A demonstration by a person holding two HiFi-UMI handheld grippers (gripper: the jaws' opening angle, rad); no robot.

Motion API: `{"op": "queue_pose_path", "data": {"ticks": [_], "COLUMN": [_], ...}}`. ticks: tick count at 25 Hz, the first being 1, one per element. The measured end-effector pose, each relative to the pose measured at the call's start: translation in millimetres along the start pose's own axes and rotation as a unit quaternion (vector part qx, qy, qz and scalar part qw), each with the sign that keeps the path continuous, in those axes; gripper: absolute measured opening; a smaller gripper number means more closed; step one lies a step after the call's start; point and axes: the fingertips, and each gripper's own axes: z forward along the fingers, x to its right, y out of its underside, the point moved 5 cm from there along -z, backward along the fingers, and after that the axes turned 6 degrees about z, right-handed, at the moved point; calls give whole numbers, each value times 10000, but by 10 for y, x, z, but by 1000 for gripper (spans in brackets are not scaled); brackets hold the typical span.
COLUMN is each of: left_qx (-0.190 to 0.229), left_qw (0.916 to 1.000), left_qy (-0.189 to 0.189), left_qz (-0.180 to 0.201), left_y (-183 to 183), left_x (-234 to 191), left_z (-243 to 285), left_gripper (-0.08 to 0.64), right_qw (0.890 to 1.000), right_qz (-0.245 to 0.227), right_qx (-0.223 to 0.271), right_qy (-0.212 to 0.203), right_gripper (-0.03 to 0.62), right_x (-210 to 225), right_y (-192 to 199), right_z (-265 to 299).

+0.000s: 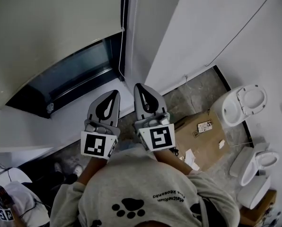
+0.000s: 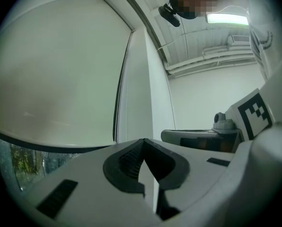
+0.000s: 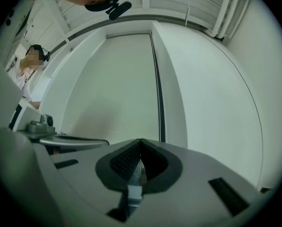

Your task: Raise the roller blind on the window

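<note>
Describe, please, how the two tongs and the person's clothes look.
The left tongs and the right tongs look alike: light grey shells that taper to a point, each with a black, drop-shaped, ribbed lining. Behind each sits a cube with black-and-white square markers: the left cube and the right cube. The person wears a light grey top with a black paw print.

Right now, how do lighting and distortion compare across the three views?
Head view: dim, dark corners, roller blind evenly lit. Left gripper view: fisheye bows the blind's bottom edge; ceiling light blows out. Right gripper view: fisheye, black surround, soft even light, right tool slightly soft.
</note>
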Motion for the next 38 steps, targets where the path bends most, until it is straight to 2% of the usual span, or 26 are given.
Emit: {"op": "queue_pose_path", "data": {"ticks": [4,6,9,15,22,27,38], "left_qx": [-21,-37,21,132,135,143,280], "left_qw": [10000,10000,9998,9994,9967,9934,9821], "left_qy": [-36,24,124,315,794,1132,1860], "left_qz": [20,31,125,-10,-144,-71,-65], "left_y": [67,68,42,58,6,-50,8], "left_x": [-107,-150,-209,-383,-560,-667,-867], "left_z": [158,229,321,513,909,1212,1693], "left_gripper": [8,8,8,8,8,8,8], "right_qw": [10000,9999,10000,9998,9988,9971,9900], "right_qz": [-26,-25,2,-151,-271,-269,-334], "right_qx": [33,-88,21,111,47,82,275], "right_qy": [-86,-44,-14,106,415,708,1343], "right_gripper": [8,8,8,8,8,8,8], "right_x": [56,88,116,145,238,354,448], "right_y": [41,73,72,83,-11,-73,-76], "right_z": [153,179,248,410,682,884,1175]}}
